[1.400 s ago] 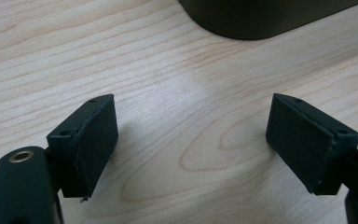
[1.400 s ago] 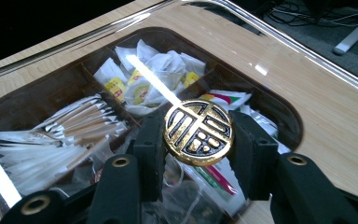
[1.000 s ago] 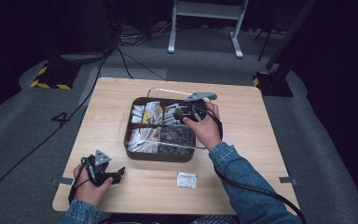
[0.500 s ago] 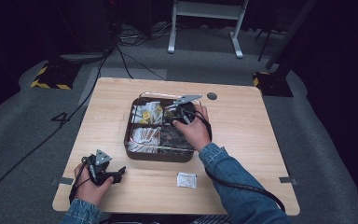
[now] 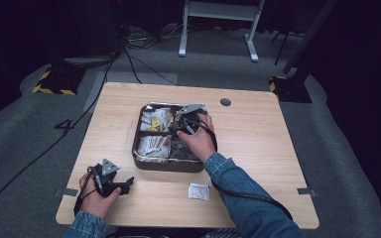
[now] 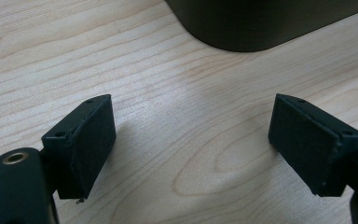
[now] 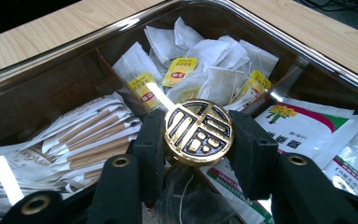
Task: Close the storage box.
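Note:
A dark tray (image 5: pixel 166 166) with compartments sits mid-table; its rim (image 7: pixel 307 56) fills the right gripper view. My right gripper (image 5: pixel 181 121) hangs low over the tray's middle divider. Its jaws (image 7: pixel 198 135) are shut on a round gold disc (image 7: pixel 198 126) with a black pattern, and something thin and gauzy hangs under the disc. Beneath it lie tea bags with yellow tags (image 7: pixel 200 70), stick sachets (image 7: pixel 88 135) and white-and-green packets (image 7: pixel 307 126). My left gripper (image 5: pixel 126 184) rests at the table's front left, open, with bare wood between its pads (image 6: pixel 91 140).
A small white packet (image 5: pixel 197 191) lies on the table in front of the tray. The tray's near corner (image 6: pixel 261 23) shows just beyond the left gripper. A round cable hole (image 5: pixel 225 102) is behind the tray. The right gripper's cable trails over the front edge.
My right hand has moved left and down, from the tray's back right corner to low over its middle. The left hand has not moved.

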The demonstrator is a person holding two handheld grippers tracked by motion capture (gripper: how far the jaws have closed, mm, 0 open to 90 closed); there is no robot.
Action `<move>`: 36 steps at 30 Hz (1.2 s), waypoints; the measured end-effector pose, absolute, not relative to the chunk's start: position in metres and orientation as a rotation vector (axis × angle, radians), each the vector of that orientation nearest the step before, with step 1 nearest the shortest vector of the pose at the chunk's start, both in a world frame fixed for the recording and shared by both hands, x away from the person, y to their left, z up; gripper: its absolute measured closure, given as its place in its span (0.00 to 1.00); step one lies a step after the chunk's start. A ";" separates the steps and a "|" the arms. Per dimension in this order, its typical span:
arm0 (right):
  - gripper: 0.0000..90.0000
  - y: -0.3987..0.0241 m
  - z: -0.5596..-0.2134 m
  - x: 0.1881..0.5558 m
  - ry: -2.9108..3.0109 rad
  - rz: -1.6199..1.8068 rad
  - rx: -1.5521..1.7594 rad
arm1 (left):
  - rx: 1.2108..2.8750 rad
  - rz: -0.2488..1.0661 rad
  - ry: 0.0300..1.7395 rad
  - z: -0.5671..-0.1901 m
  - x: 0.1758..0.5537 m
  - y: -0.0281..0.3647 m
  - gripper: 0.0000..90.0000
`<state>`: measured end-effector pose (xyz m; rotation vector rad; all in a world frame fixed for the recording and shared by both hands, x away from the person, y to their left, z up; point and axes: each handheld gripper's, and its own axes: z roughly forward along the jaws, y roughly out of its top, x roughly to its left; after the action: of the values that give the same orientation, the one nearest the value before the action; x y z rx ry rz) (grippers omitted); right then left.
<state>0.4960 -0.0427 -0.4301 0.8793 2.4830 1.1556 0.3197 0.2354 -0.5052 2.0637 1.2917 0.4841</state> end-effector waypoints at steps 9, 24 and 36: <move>0.65 -0.039 -0.434 0.494 2.484 1.133 0.864 | 2.066 0.483 1.289 -0.505 0.320 0.235 0.17; 0.65 -0.036 -0.439 0.493 2.475 1.142 0.875 | 2.067 0.482 1.288 -0.505 0.320 0.235 0.17; 0.59 -0.040 -0.441 0.495 2.470 1.186 0.859 | 2.067 0.482 1.288 -0.505 0.320 0.235 0.17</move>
<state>0.4952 -0.0400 -0.4407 0.8585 2.4695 1.1864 0.3202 0.2351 -0.5052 2.0666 1.2883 0.4822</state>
